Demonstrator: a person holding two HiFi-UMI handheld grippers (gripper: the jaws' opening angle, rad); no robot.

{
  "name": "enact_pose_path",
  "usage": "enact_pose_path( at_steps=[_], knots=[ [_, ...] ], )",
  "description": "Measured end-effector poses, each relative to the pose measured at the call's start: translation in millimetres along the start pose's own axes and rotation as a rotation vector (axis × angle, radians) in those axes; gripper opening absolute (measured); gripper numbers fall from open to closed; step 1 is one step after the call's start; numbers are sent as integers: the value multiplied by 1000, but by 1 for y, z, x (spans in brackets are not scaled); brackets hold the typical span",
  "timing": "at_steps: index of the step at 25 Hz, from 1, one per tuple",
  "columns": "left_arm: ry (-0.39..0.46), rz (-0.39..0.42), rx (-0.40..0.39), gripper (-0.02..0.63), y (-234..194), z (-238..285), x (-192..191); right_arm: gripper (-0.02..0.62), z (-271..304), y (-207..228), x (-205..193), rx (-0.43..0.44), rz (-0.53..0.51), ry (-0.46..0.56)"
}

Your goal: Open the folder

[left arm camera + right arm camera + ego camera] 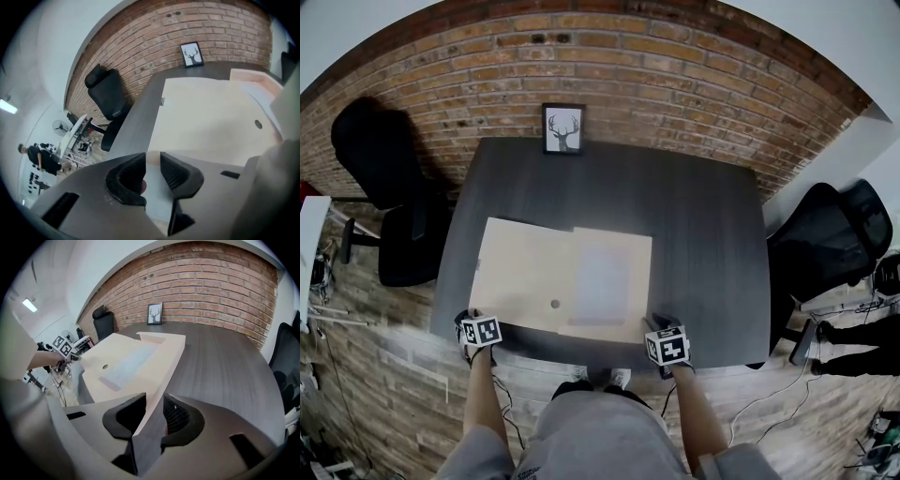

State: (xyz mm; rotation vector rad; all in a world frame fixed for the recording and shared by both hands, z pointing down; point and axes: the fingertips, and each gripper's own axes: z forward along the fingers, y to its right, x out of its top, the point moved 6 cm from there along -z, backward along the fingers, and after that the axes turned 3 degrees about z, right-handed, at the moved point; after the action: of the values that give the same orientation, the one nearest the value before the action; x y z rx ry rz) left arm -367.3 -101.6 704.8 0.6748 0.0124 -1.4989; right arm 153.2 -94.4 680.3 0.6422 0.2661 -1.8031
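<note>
Just ahead of the left claw, whose jaws stand narrowly apart on nothing, the folder lies spread open on the table. Its near right corner sits pinched, it seems, in the right claw. Best draw the left clear without snagging the folder, then release the right gently.

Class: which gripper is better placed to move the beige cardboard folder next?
Probably the right gripper: its jaws clamp the beige cardboard folder's near right corner. The left gripper sits at the near left corner, jaws apart, empty.
</note>
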Motion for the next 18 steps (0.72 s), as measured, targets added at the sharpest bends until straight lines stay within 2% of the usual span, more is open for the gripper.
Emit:
enact_pose_path(
  at_steps=[4, 8, 13, 18],
  knots=[
    [-19, 133, 39, 58, 11, 5, 1, 95, 0, -1, 0, -5, -15, -4],
    [-21, 162, 30, 49, 20, 6, -1, 94, 0, -1, 0, -14, -20, -4],
    [-94, 287, -19, 63, 36, 15, -16, 84, 0, -2, -1, -22, -28, 0],
    [-94, 313, -26, 57, 39, 17, -17, 84, 0, -3, 0, -28, -28, -1]
  ],
)
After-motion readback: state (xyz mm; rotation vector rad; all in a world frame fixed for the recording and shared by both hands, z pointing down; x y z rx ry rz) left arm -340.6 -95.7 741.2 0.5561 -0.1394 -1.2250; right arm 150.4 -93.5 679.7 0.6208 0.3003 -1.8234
